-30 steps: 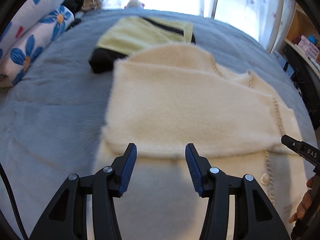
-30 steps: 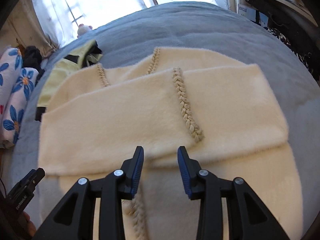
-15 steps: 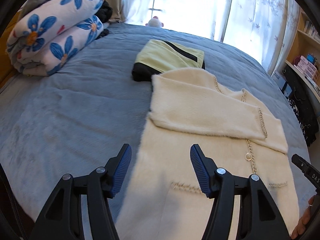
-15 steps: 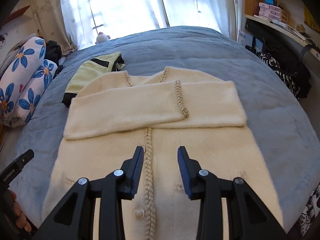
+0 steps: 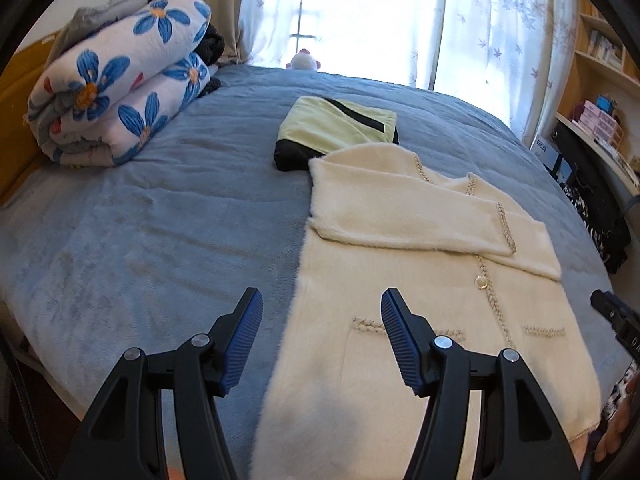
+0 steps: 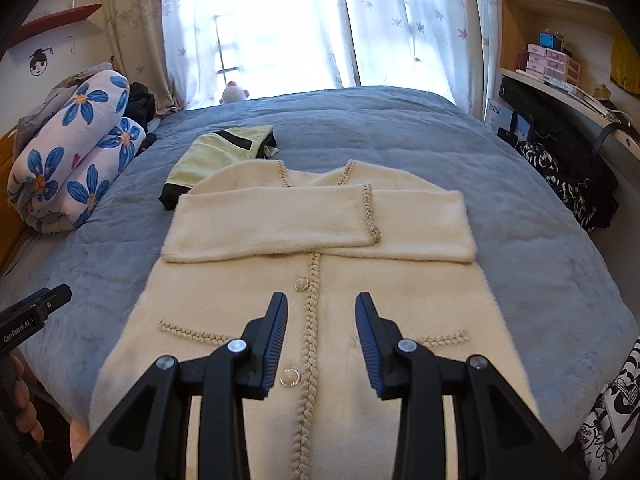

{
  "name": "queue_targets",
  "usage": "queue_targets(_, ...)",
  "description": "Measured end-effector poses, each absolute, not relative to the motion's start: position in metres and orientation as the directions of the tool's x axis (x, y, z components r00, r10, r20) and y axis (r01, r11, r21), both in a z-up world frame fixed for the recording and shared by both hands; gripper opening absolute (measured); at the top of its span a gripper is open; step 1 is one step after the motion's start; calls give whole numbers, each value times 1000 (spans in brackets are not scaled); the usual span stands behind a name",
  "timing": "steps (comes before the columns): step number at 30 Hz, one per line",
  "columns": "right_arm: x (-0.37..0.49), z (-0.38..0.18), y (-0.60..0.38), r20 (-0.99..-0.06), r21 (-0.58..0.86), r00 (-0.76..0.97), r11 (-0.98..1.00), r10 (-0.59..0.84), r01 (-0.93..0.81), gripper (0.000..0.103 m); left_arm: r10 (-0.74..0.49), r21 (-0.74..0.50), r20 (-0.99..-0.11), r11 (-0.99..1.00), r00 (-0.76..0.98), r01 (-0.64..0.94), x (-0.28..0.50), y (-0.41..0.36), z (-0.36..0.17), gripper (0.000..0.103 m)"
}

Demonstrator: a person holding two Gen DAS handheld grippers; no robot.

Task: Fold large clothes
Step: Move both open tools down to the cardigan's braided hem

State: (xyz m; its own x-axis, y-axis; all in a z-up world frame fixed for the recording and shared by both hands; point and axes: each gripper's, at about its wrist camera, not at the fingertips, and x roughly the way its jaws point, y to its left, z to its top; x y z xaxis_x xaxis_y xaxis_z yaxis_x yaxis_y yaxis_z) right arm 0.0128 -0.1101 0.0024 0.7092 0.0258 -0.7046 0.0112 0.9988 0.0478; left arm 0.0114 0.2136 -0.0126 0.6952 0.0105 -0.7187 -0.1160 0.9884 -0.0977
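Note:
A cream fluffy cardigan (image 6: 320, 288) with braided trim lies face up on the blue bedspread (image 6: 520, 216), both sleeves (image 6: 280, 220) folded across its chest. My right gripper (image 6: 321, 304) hovers above the button line near the hem, open, nothing between its pads. My left gripper (image 5: 322, 300) hangs over the cardigan's (image 5: 420, 300) left edge, open and empty, one finger over the bedspread (image 5: 160, 240). Each gripper shows at the other view's edge: the right gripper (image 5: 612, 312) and the left gripper (image 6: 36, 312).
A folded yellow-green and black garment (image 6: 216, 152) touches the cardigan's collar side. A rolled floral quilt (image 5: 116, 96) sits at the bed's far left. A plush toy (image 6: 234, 92) is by the curtained window. Shelves and a dark bag (image 6: 560, 152) stand right of the bed.
Both grippers have drawn back and risen from the folded sleeves toward the hem, so the whole cardigan now shows. The left jaws stand wider than before.

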Motion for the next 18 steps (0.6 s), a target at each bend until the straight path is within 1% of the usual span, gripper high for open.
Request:
queue_targets(1,10,3,-111,-703,48,711,999,27,10,35,16,-87,-716,990,698,-113,7,213,-12,64)
queue_targets(2,6,3,-114,-700,51,714,999,30,8,36,23,-79,-713,990,701,-113,2,214,-12,69)
queue_targets(3,2,3,-116,-698,51,716,999,29,9,36,26,-75,-710,991,703,-113,-1,214,-12,70)
queue_targets(8,-14,-3,-134,-700,47,714,999,18,21,36,33,-72,-719,990,695,-121,-22,219,-23,71)
queue_targets(14,-30,-18,-160,-714,36,700,998,-5,43,36,5,-127,-732,981,681,-144,-39,223,-42,71)
queue_targets(18,-40,-30,-182,-735,25,677,998,-21,57,36,-44,-175,-743,976,668,-131,-46,222,-59,71)
